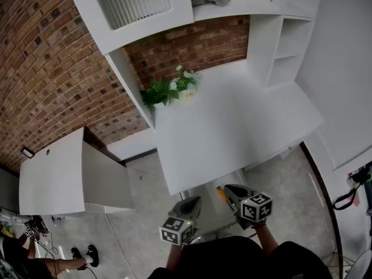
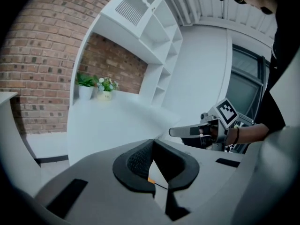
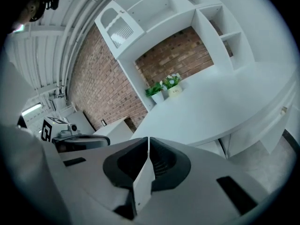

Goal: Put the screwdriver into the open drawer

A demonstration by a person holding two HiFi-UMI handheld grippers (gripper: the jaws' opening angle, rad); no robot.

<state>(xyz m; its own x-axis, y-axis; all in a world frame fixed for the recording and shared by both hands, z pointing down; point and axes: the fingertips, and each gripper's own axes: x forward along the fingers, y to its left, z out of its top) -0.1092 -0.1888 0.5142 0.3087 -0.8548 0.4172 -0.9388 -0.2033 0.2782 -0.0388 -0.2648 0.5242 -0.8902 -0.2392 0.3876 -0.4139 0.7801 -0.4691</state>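
An orange-handled screwdriver [image 1: 220, 192] shows only as a short piece, low under the front edge of the white desk [image 1: 232, 127], where a pale open drawer [image 1: 204, 213] seems to stand; the grippers hide most of it. My left gripper [image 1: 194, 201] and right gripper [image 1: 231, 188] hang side by side in front of the desk edge, on either side of that handle. In the left gripper view the left gripper [image 2: 152, 143] has its tips together with nothing in them. In its own view the right gripper [image 3: 148, 141] is shut and empty too.
Two small potted plants [image 1: 174, 89] stand at the desk's back left, against the brick wall. White shelves [image 1: 285, 45] rise at the back right. A low white cabinet [image 1: 58, 173] stands to the left. A person [image 1: 35, 260] is on the floor at the bottom left.
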